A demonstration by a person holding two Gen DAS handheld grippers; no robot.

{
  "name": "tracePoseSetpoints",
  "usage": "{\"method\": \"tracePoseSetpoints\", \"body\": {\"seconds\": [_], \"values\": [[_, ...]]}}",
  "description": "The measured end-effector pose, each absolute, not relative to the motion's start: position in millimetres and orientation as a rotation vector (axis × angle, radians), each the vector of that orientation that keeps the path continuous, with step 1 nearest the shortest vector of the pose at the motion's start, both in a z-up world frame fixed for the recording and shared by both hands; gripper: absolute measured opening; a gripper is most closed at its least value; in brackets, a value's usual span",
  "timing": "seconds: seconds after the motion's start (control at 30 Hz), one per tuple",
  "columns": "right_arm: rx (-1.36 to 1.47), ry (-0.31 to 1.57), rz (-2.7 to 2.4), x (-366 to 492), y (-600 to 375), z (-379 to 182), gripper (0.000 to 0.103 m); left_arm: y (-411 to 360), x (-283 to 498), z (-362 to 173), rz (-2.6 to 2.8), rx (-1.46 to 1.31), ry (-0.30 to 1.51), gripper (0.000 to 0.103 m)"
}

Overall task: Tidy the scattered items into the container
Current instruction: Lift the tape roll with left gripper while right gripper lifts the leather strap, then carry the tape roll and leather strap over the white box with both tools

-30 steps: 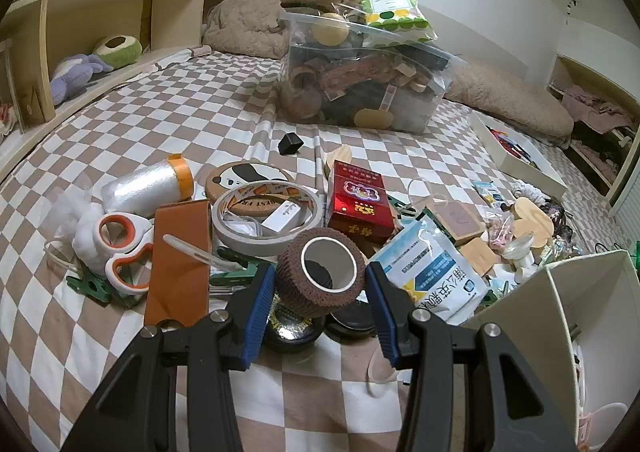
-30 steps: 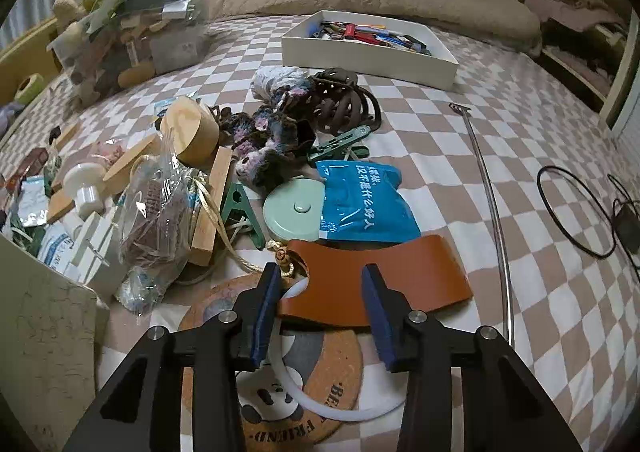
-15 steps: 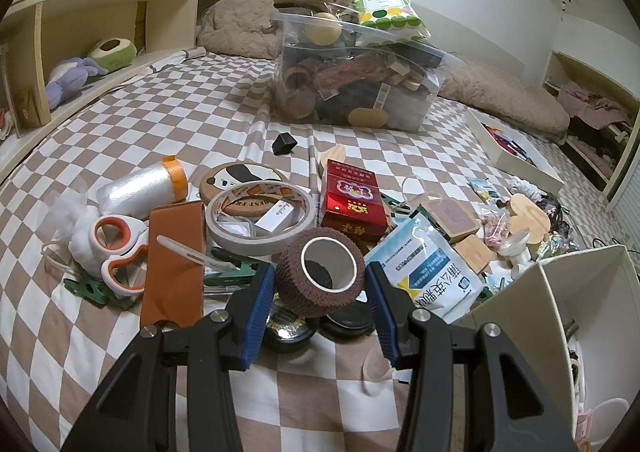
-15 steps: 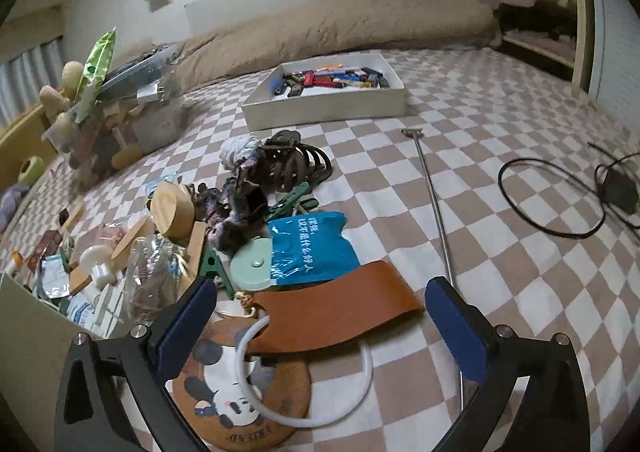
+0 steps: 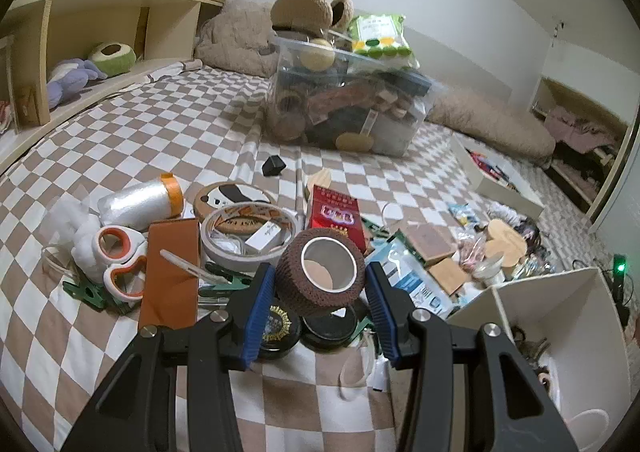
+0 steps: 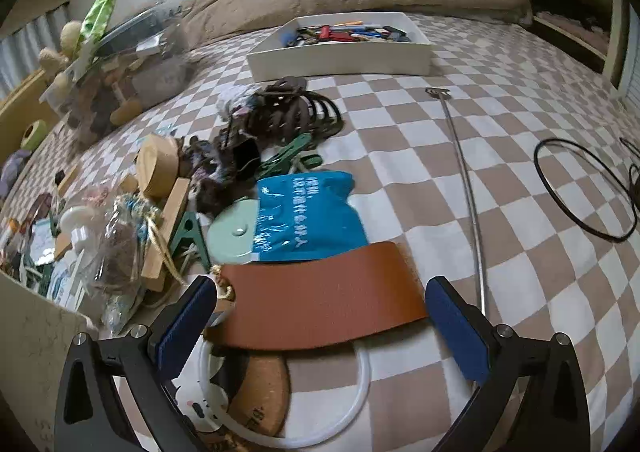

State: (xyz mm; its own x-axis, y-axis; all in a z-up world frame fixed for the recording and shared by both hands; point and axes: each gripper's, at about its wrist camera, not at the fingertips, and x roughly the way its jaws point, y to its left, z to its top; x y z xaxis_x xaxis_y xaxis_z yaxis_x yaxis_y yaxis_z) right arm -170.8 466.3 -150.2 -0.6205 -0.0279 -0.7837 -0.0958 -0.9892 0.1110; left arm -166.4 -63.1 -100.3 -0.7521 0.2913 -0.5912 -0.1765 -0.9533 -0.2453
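My left gripper [image 5: 320, 284] is shut on a brown bandage roll [image 5: 322, 276], held tilted just above two black tins [image 5: 280, 328] in the pile. The white container [image 5: 532, 308] stands open at the lower right of that view, and its wall [image 6: 36, 352] shows at the lower left of the right wrist view. My right gripper [image 6: 321, 286] is wide open over a brown leather strip [image 6: 340, 312] that lies flat on the checked bedspread. Its pads stand clear of both ends. Under the strip sit a panda cork coaster [image 6: 256, 388] and a white ring [image 6: 360, 392].
Around the left gripper lie scissors [image 5: 120, 260], a tape roll [image 5: 248, 228] and a red box [image 5: 336, 216]. A full clear bin [image 5: 344, 108] stands behind. Beyond the strip are a blue packet [image 6: 308, 212], a metal rod [image 6: 468, 192], a cord loop [image 6: 584, 188] and a white tray [image 6: 340, 52].
The right gripper's jaws went from nearly together at the leather strip's near edge to wide open, and it shifted a little over the strip. The left gripper kept still with the roll.
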Motion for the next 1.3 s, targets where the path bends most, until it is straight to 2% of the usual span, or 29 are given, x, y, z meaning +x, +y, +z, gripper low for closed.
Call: {"method": "tracePoseSetpoints", "body": {"seconds": [0.4, 0.5, 0.7, 0.83, 0.97, 1.3], "values": [[-1.425, -0.030, 2.732, -185, 437, -160, 0.103, -58, -157, -89, 2.702, -0.897, -0.255, 0.047], [-1.419, -0.025, 2.732, -185, 437, -160, 0.103, -55, -153, -84, 2.696, -0.876, -0.258, 0.047], [-1.405, -0.009, 2.740, -181, 436, -157, 0.095, -52, -144, -75, 2.692, -0.831, -0.270, 0.047], [-1.392, 0.023, 2.751, -177, 436, -154, 0.084, -51, -140, -70, 2.688, -0.814, -0.278, 0.047], [-1.366, 0.070, 2.772, -172, 435, -147, 0.078, -49, -136, -65, 2.685, -0.790, -0.280, 0.047], [-1.176, 0.182, 2.816, -151, 437, -115, 0.077, -44, -128, -56, 2.676, -0.757, -0.269, 0.047]]}}
